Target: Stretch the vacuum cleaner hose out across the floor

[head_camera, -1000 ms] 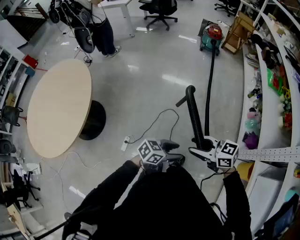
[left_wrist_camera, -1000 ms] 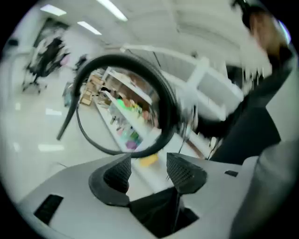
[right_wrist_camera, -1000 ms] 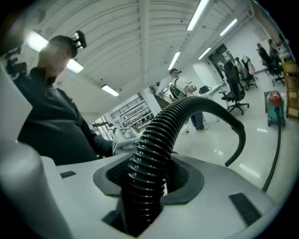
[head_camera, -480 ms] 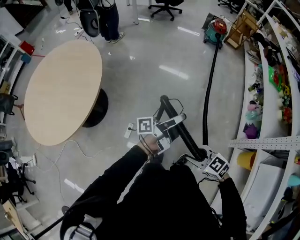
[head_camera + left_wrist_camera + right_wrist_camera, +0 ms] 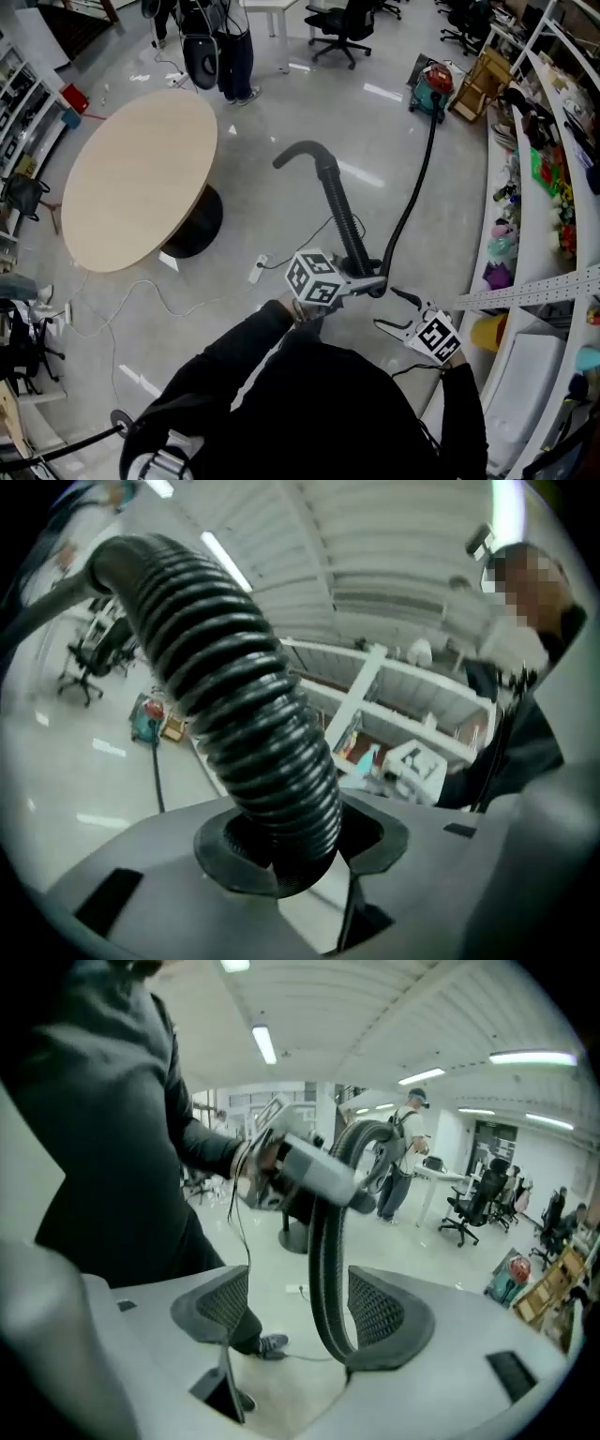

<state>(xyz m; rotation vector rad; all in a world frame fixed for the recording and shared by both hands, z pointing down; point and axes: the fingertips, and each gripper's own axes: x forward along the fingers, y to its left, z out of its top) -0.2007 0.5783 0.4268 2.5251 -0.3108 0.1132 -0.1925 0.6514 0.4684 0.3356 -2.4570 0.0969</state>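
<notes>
The black ribbed vacuum hose [image 5: 337,202] rises from my left gripper [image 5: 370,281] to its bent end at upper left. Its thin stretch trails back to the red-and-green vacuum cleaner [image 5: 429,80] on the far floor. In the left gripper view, my left gripper [image 5: 291,855] has just been closing and is shut on the hose [image 5: 244,696]. My right gripper [image 5: 386,309] sits just below and right of it, its jaws just opened. In the right gripper view, the hose [image 5: 323,1269] passes between the open jaws of my right gripper [image 5: 295,1307], close to the right pad [image 5: 375,1312].
A round wooden table [image 5: 141,187] stands at left, with a power strip [image 5: 255,272] and cables on the floor beside it. Shelves [image 5: 534,187] full of items line the right side. A person [image 5: 230,47] and an office chair [image 5: 342,19] are at the back.
The left gripper reached the hose and closed on it. The right gripper, which held the hose, opened. The hose's bent end swung up and away to the left.
</notes>
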